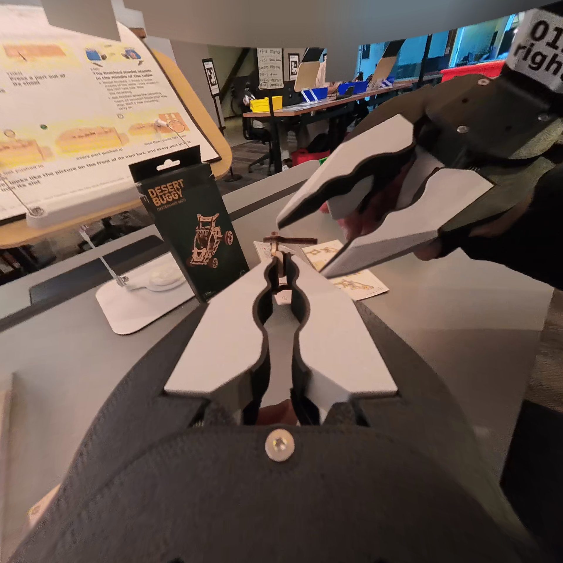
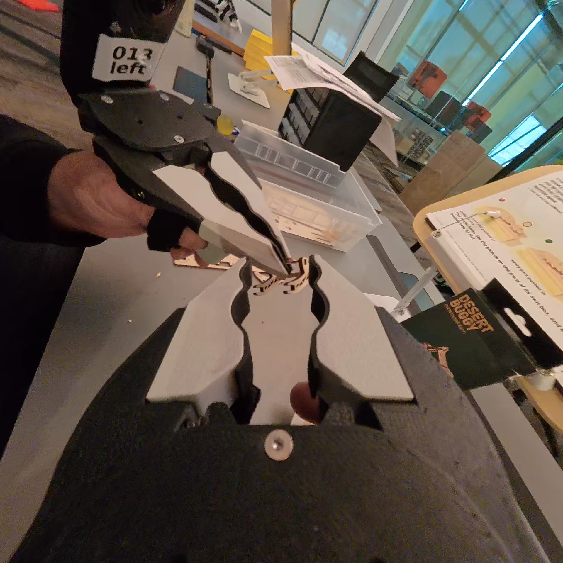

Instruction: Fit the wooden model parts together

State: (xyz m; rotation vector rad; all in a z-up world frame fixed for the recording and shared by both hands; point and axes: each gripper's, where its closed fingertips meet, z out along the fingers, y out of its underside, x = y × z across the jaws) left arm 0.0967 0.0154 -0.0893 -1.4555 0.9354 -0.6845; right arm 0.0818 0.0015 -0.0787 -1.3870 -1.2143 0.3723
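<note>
My left gripper is shut on a small wooden model piece, whose dark crossbar sticks out above the fingertips. In the right wrist view the left gripper comes in from the upper left and holds the same slotted, pale wooden piece above the grey table. My right gripper is open, with its fingers on either side of the piece and the left fingertips. The piece sits close to its right finger, and no clamping shows. In the left wrist view the right gripper reaches in from the upper right, jaws apart.
The dark model box stands left of centre, with an instruction board on a stand behind it. A paper leaflet lies on the table. A clear plastic bin, a wooden parts sheet and a black drawer cabinet lie beyond. Only a small space, under 4 cm, lies between the two pairs of fingers.
</note>
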